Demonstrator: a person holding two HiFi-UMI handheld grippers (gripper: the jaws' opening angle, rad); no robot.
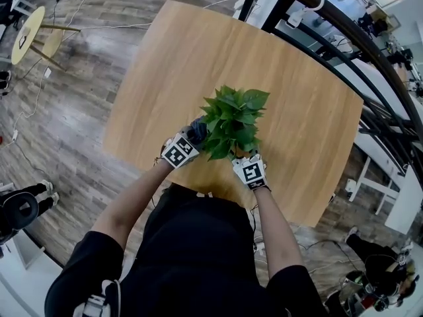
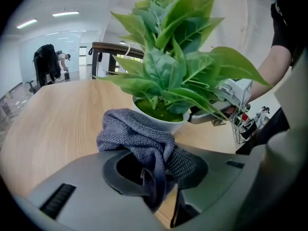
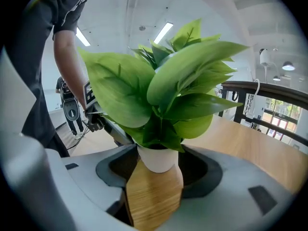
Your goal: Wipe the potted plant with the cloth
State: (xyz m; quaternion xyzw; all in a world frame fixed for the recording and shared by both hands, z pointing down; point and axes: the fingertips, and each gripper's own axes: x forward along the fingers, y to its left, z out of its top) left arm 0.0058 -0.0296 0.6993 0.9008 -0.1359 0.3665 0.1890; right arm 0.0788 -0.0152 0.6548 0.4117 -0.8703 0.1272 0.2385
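A leafy green plant (image 1: 234,121) in a small white pot (image 3: 158,159) stands on the wooden table (image 1: 198,58), near its front edge. My left gripper (image 1: 197,134) is at the plant's left, shut on a bunched grey cloth (image 2: 137,134). The cloth sits close beside the pot's rim (image 2: 161,121), below the leaves (image 2: 178,66). My right gripper (image 1: 246,158) is at the near right of the plant. Its jaws stand wide with the pot between their tips (image 3: 156,172), and bare table shows in the gap behind it. Leaves (image 3: 163,95) hide the pot's top.
A black railing (image 1: 344,32) curves past the table's far right side. A round yellow stool (image 1: 30,32) stands on the wooden floor at the far left. White desks (image 1: 390,197) and cables lie to the right. Bare tabletop stretches beyond the plant.
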